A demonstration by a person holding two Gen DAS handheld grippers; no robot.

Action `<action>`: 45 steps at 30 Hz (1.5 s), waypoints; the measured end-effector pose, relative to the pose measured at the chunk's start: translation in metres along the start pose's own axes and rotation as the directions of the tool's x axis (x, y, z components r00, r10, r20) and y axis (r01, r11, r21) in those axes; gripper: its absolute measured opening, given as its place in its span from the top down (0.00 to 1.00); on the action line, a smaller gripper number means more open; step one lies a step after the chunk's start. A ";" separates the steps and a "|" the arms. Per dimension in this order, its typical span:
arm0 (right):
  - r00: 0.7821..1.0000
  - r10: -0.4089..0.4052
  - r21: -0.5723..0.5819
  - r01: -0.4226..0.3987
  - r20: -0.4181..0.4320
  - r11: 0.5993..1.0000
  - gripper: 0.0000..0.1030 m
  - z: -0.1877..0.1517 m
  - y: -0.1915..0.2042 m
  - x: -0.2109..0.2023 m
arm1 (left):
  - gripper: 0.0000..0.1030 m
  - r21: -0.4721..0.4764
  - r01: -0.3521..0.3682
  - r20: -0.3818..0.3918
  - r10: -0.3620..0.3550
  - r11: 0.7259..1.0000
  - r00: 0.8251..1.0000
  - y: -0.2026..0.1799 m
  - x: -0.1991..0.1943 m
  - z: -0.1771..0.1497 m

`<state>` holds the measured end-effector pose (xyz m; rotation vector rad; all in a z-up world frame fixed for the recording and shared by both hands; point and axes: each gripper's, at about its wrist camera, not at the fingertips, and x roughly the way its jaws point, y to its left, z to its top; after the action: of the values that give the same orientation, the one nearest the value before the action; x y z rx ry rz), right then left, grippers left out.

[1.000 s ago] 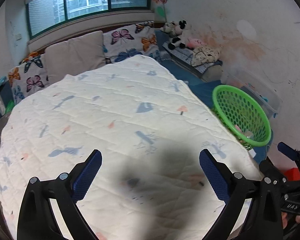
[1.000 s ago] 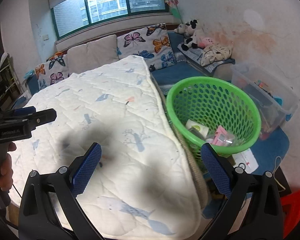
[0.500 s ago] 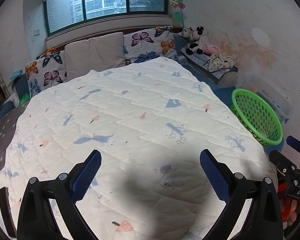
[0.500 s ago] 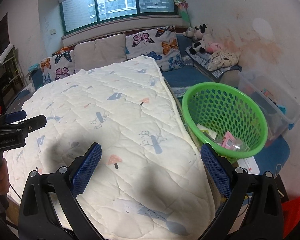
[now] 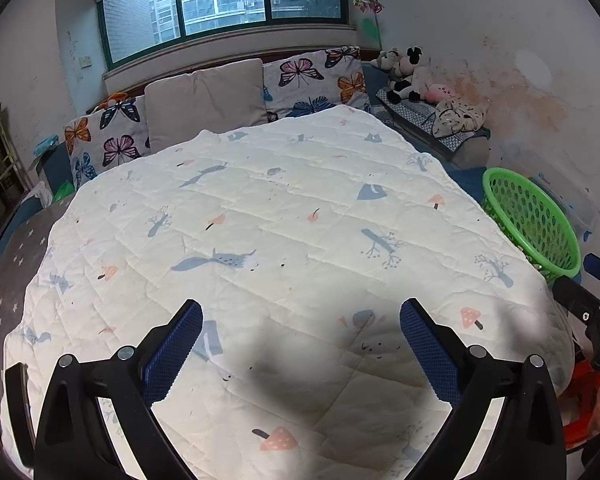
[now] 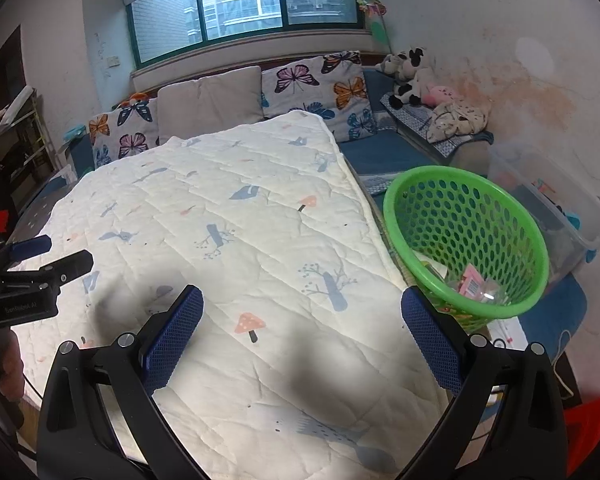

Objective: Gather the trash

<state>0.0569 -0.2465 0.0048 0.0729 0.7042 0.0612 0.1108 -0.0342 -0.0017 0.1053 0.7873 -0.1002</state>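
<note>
Down in the one green basket [image 6: 466, 240], beside the quilted bed [image 6: 228, 240], lie a few pieces of trash [image 6: 470, 284], a pink packet among them; the exact count is unclear. It sits just ahead and right of the right gripper [image 6: 302, 322], whose jaws are spread wide and empty. The left gripper [image 5: 300, 334], equally spread, hovers over the quilt, basket [image 5: 530, 220] far right.

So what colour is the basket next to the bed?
Bright green basket, clearest in the right wrist view.
</note>
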 end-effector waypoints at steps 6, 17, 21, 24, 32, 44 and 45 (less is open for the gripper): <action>1.000 0.005 -0.001 -0.005 -0.006 1.000 0.04 0.000 0.002 0.003 | 0.07 -0.005 -0.010 -0.004 0.010 1.000 1.000 0.001 0.000 -0.003; 1.000 0.020 -0.004 -0.020 -0.010 1.000 0.04 0.000 0.006 0.005 | 0.07 -0.004 -0.034 0.012 0.034 0.999 0.999 0.001 -0.004 -0.005; 1.000 0.024 -0.005 -0.025 -0.011 1.000 0.04 0.000 0.007 0.006 | 0.07 -0.008 -0.040 0.016 0.040 0.999 0.999 0.002 -0.006 -0.005; 1.000 0.025 -0.008 -0.025 -0.013 1.000 0.04 0.000 0.008 0.006 | 0.07 -0.009 -0.042 0.018 0.042 0.999 0.999 0.002 -0.006 -0.005; 1.000 0.027 -0.008 -0.027 -0.014 1.000 0.04 0.000 0.008 0.007 | 0.07 -0.006 -0.045 0.020 0.045 0.999 0.999 0.001 -0.008 -0.005; 0.999 0.029 -0.015 -0.029 -0.019 0.999 0.04 0.000 0.012 0.007 | 0.07 0.001 -0.050 0.028 0.050 0.999 0.998 -0.001 -0.008 -0.005; 0.999 0.030 -0.016 -0.030 -0.019 0.999 0.04 0.000 0.012 0.007 | 0.07 0.001 -0.051 0.029 0.051 0.999 0.998 -0.001 -0.009 -0.005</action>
<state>0.0620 -0.2337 0.0010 0.0676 0.7212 0.0966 0.1012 -0.0340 0.0008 0.1252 0.7552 -0.0537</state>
